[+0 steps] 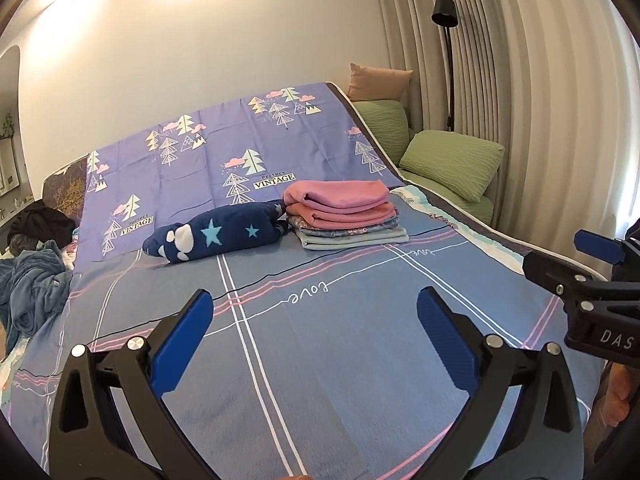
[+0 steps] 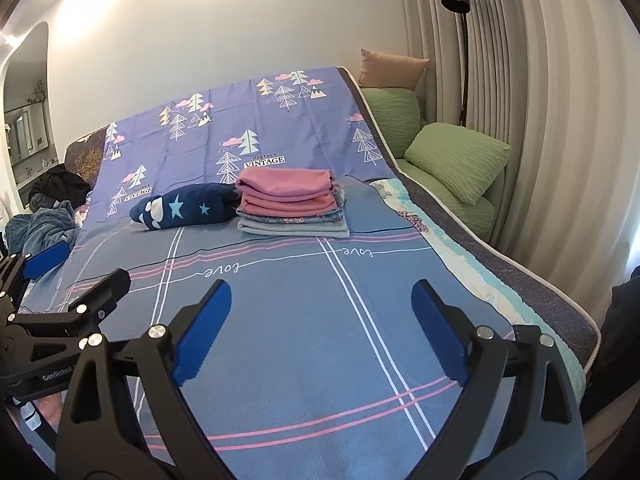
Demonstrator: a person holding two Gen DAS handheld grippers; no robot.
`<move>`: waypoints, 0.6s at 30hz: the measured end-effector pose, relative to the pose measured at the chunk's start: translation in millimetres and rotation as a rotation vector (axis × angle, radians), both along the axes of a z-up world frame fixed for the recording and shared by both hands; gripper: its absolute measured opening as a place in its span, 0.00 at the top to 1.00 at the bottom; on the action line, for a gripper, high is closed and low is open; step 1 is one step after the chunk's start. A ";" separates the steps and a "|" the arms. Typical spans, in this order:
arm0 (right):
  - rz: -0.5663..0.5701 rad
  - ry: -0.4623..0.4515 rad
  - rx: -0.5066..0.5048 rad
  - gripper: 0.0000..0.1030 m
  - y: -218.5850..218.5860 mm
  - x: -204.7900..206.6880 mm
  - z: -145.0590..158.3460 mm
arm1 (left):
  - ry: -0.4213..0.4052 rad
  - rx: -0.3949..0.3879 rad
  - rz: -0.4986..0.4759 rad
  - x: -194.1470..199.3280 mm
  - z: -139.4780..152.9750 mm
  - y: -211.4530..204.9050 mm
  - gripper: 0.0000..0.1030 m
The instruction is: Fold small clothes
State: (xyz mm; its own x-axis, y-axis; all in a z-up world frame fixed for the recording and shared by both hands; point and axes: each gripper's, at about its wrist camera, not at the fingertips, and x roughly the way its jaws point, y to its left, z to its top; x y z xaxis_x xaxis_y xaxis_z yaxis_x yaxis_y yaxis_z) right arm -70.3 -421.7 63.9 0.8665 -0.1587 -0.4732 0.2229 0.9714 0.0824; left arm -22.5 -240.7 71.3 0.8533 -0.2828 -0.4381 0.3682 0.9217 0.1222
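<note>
A stack of folded clothes [image 1: 344, 216], pink on top and pale blue-grey below, lies on the blue bed sheet [image 1: 320, 360]; it also shows in the right wrist view [image 2: 290, 204]. A navy star-patterned garment [image 1: 218, 234] lies bunched to its left, also seen in the right wrist view [image 2: 184, 208]. My left gripper [image 1: 316, 312] is open and empty, hovering over the bare sheet well short of the clothes. My right gripper [image 2: 322, 302] is open and empty too, beside the left one; it shows at the right edge of the left wrist view [image 1: 592, 256].
A purple tree-print sheet [image 1: 240, 148] covers the far half of the bed. Green pillows [image 1: 448, 160] and a floor lamp [image 1: 446, 16] stand at the right by the curtain. A heap of blue and dark clothes [image 1: 32, 264] lies off the bed's left edge.
</note>
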 end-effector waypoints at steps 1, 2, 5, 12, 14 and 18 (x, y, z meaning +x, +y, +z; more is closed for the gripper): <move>0.000 -0.001 0.000 0.10 -0.2 0.6 -0.2 | 0.000 0.000 0.000 -0.1 -0.3 -0.1 0.01; 0.001 0.000 0.000 0.09 0.8 0.6 -0.2 | 0.002 0.003 0.002 -0.8 -0.7 -0.2 0.01; 0.003 0.002 -0.004 0.09 3.0 -1.0 -0.6 | 0.007 0.004 0.006 -0.7 -2.3 -0.1 0.01; 0.005 0.010 0.001 0.09 6.7 -3.4 -3.3 | 0.019 -0.008 0.012 -2.2 -2.7 4.4 0.01; 0.004 0.012 0.006 0.09 7.5 -4.2 -3.8 | 0.018 -0.012 0.011 -3.7 -2.5 5.2 0.01; 0.006 0.017 0.006 0.09 9.7 -4.9 -3.7 | 0.020 -0.015 0.008 -6.3 -2.5 5.8 0.01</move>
State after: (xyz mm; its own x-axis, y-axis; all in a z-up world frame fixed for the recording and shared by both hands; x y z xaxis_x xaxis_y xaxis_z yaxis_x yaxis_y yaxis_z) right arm -75.3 -412.0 60.1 0.8596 -0.1501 -0.4885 0.2180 0.9722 0.0850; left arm -28.8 -234.9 68.8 0.8468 -0.2827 -0.4505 0.3631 0.9262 0.1014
